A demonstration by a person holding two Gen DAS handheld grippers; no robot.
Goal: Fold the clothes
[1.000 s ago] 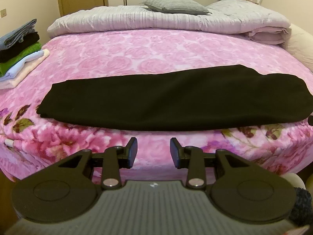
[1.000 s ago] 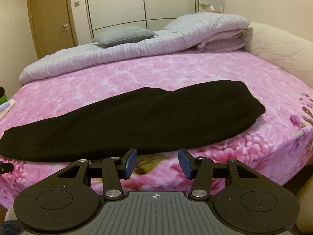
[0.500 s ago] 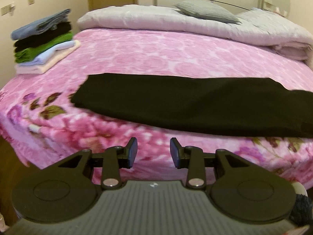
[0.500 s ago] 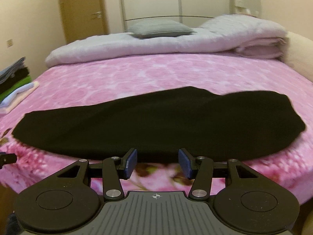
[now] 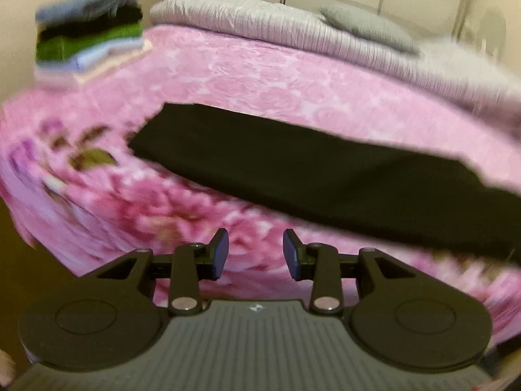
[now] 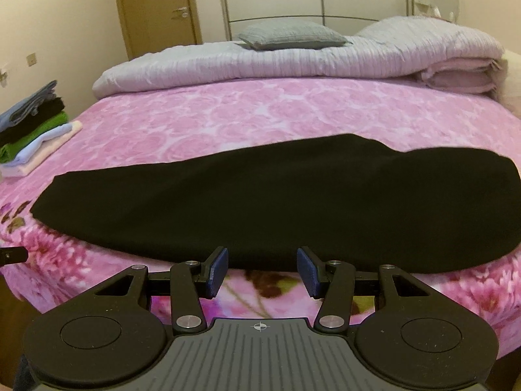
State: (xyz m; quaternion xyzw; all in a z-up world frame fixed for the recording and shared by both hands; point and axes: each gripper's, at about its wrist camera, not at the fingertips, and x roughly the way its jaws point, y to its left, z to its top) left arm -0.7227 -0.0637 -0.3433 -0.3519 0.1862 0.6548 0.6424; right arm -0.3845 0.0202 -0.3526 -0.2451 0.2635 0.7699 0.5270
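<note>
Left wrist view: blurred, left tongs [image 5: 255, 254] parted and empty at lower centre; black garment [image 5: 293, 169] slanting mid-frame across pink bed [image 5: 244, 75], soft, light, best pinched at its corners.

Right wrist view: sharp, right tongs [image 6: 262, 270] parted, empty, just short of hem; shows rounded right end, cropped in the other.

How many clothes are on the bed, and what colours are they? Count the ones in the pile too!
Black: 2, the long garment spread on the bed and one layer in the pile
Grey-blue: 1, top of the pile
Green: 1
Light blue: 1
Cream: 1, bottom of the pile
Total: 6 that can be told apart
</note>
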